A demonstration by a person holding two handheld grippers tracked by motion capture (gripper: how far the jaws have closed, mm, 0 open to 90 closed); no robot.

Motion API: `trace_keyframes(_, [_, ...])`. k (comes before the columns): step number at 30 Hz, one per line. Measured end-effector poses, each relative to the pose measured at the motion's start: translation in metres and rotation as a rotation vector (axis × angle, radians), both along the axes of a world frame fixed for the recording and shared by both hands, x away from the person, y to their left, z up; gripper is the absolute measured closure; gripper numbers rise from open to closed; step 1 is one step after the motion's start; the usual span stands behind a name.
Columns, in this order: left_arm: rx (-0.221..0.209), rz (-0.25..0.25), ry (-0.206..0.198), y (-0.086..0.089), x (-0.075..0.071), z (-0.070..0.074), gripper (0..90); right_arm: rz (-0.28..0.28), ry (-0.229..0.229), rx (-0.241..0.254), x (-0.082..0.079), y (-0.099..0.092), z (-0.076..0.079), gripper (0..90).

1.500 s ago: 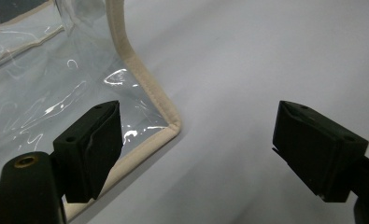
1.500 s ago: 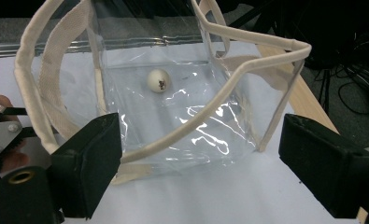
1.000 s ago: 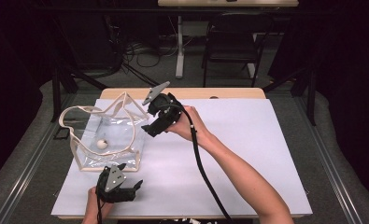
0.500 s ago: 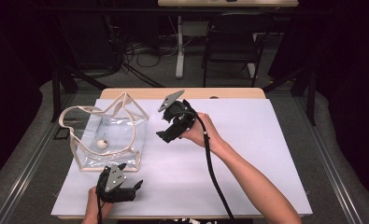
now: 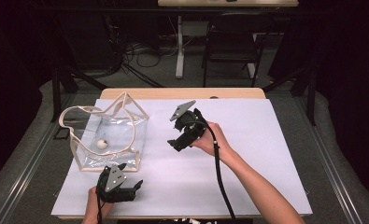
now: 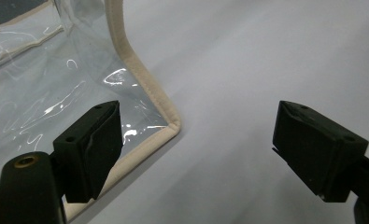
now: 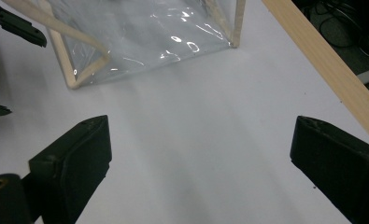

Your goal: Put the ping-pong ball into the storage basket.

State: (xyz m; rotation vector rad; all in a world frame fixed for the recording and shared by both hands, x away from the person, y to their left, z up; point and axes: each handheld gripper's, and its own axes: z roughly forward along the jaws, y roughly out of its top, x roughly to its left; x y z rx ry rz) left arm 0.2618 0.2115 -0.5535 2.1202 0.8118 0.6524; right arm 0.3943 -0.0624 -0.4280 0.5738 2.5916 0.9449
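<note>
A clear plastic bag (image 5: 108, 135) with beige trim and handles stands open at the left of the white table cover, and a small white ball (image 5: 100, 145) lies inside it. My left gripper (image 5: 136, 186) rests open near the front edge, just in front of the bag's near corner (image 6: 166, 126); that corner shows between its wide jaws (image 6: 198, 144), untouched. My right gripper (image 5: 176, 142) hovers over the table's middle, to the right of the bag (image 7: 145, 37). Its jaws (image 7: 201, 154) have just been opening, and nothing is between them.
The white cover (image 5: 247, 140) spreads out to the right of the bag. The table's wooden back edge (image 7: 322, 56) runs past the right gripper's jaw. A chair (image 5: 231, 42), a desk leg and cables stand behind the table. The left gripper's fingertips (image 7: 28, 32) show beside the bag.
The right gripper has moved right and down, away from the bag's top toward the table's middle. The left gripper and the bag have stayed put.
</note>
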Motion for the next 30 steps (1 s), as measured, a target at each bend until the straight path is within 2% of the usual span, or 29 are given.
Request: trace_keyframes(30, [0.003, 0.001, 0.0, 0.0, 0.0, 0.0, 16.4, -0.074, 0.038, 0.011, -0.023, -0.044, -0.038, 3.6])
